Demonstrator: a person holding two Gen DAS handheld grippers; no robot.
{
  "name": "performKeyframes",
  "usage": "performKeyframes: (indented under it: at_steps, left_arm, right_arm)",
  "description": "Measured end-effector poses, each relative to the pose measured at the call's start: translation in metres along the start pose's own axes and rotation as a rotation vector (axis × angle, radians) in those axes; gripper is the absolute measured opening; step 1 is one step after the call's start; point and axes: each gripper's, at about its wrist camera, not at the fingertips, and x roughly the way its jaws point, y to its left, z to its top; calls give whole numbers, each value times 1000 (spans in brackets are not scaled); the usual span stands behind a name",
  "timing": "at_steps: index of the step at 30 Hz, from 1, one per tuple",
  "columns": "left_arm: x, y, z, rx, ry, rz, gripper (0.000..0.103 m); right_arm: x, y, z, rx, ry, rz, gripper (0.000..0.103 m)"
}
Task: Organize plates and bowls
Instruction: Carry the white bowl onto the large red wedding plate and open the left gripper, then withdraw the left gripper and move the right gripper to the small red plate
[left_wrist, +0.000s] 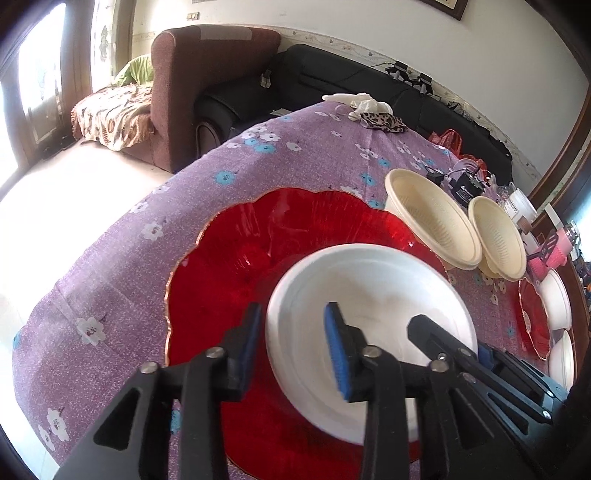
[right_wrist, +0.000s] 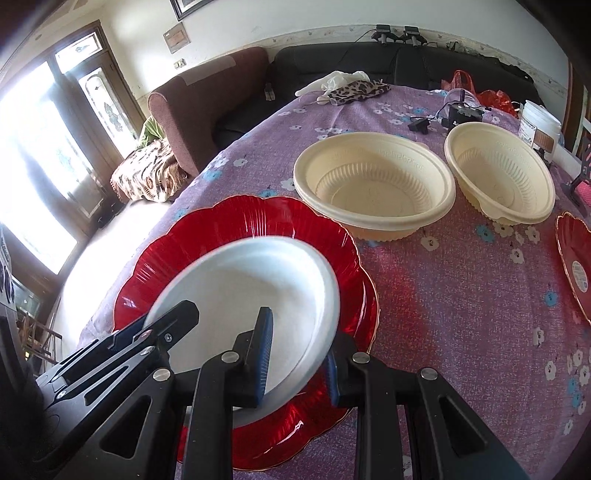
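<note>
A white bowl (left_wrist: 369, 295) (right_wrist: 251, 288) sits in a red scalloped plate (left_wrist: 258, 240) (right_wrist: 240, 218) on the purple flowered tablecloth. My left gripper (left_wrist: 295, 350) is open, its blue pads standing on either side of the bowl's near-left rim without pressing on it. In the right wrist view the left gripper (right_wrist: 162, 321) shows at the bowl's left edge. My right gripper (right_wrist: 297, 362) is shut on the bowl's right rim, one pad inside and one outside. It also appears in the left wrist view as the right gripper (left_wrist: 452, 339).
Two cream ribbed bowls (right_wrist: 376, 184) (right_wrist: 502, 173) stand behind the plate. A second red plate (right_wrist: 576, 266) lies at the right, with white bowls (left_wrist: 556, 299) beside it. Gloves and a leopard cloth (right_wrist: 354, 88), a black charger (right_wrist: 461, 110) and a white jar (right_wrist: 539, 122) lie farther back. The table edge runs along the left.
</note>
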Motion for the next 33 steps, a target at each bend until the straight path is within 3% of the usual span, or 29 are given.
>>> performKeyframes:
  at_steps: [3, 7, 13, 18, 26, 30, 33]
  left_arm:
    - [0, 6, 2, -26, 1, -13, 60]
    - [-10, 13, 5, -56, -29, -36, 64]
    - [-32, 20, 6, -130, -81, -69, 71]
    - [-51, 4, 1, -94, -118, -92, 74]
    - [-69, -54, -19, 70, -122, -132, 77]
    - [-72, -81, -31, 151, -113, -144, 77]
    - [-70, -99, -39, 184, -97, -158, 78]
  right_arm:
    - [-1, -5, 0, 16, -5, 6, 28]
    - [-14, -11, -1, 47, -36, 23, 44]
    - [-49, -17, -8, 55, -115, 35, 57]
    - [-74, -33, -28, 78, -154, 19, 60]
    - [-105, -106, -63, 204, -174, -19, 62]
    - [-128, -160, -78, 286, -199, -83, 62]
    - [-146, -220, -89, 419, -220, -152, 62]
